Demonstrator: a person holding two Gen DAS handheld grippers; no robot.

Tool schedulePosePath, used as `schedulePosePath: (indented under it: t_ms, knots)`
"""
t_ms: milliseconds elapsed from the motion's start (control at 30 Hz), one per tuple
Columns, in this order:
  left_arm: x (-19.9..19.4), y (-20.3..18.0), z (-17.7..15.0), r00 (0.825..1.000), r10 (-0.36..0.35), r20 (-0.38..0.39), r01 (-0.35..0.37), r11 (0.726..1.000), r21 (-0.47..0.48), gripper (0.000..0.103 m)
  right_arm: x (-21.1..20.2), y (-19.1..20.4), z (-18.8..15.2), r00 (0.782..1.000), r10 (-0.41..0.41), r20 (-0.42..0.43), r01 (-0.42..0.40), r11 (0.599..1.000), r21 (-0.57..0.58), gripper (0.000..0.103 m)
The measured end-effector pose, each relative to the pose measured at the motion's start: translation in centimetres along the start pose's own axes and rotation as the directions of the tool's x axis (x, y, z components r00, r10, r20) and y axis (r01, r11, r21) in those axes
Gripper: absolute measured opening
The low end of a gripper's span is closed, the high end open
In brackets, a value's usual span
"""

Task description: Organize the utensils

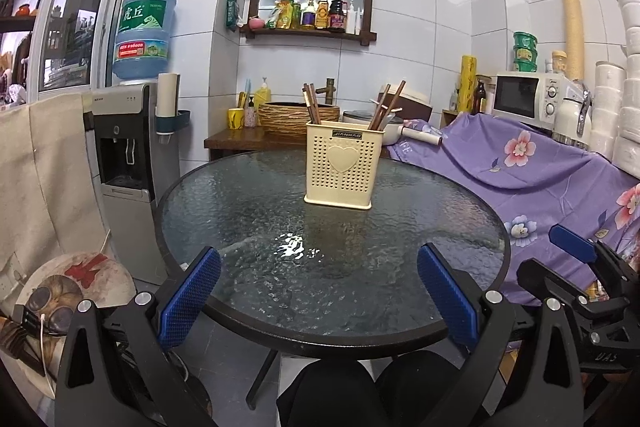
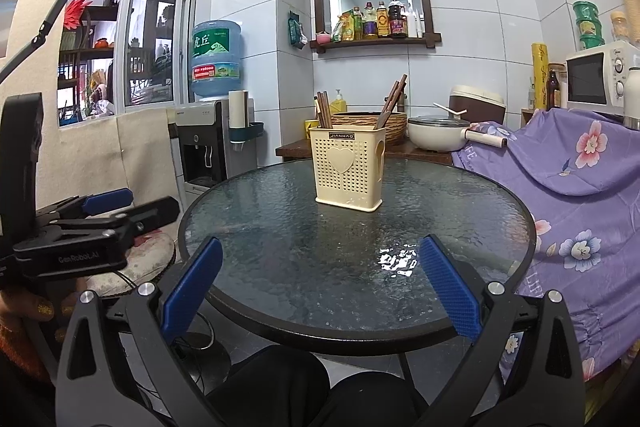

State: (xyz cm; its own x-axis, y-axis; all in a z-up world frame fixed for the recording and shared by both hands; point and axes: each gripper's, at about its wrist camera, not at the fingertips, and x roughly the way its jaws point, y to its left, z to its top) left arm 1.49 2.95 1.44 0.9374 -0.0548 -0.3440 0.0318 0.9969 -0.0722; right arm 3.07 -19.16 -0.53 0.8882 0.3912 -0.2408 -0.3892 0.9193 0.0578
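A cream perforated utensil holder (image 1: pixel 341 165) with a heart on its front stands upright near the far middle of the round glass table (image 1: pixel 248 311). Brown chopsticks (image 1: pixel 311 103) stick up from its left side and more lean from its right side (image 1: pixel 386 107). The holder also shows in the right wrist view (image 2: pixel 347 167). My left gripper (image 1: pixel 319 293) is open and empty over the table's near edge. My right gripper (image 2: pixel 320 291) is open and empty, also over the near edge. The right gripper shows at the right of the left wrist view (image 1: pixel 576 259).
A water dispenser (image 1: pixel 128 163) stands left of the table. A purple flowered cloth (image 1: pixel 532 179) covers furniture on the right, with a microwave (image 1: pixel 528 97) behind. A wooden counter with a woven basket (image 1: pixel 296 117) and a pot (image 2: pixel 438 135) is behind the table.
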Motion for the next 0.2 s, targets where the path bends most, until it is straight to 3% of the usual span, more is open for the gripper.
schedulePosePath:
  t_ms: [200]
  knots:
    - [0.10, 0.01, -0.08, 1.000, 0.004, -0.004, -0.004, 1.000, 0.001, 0.097, 0.06, -0.13, 0.12, 1.000, -0.011, -0.005, 0.011, 1.000, 0.014, 0.097]
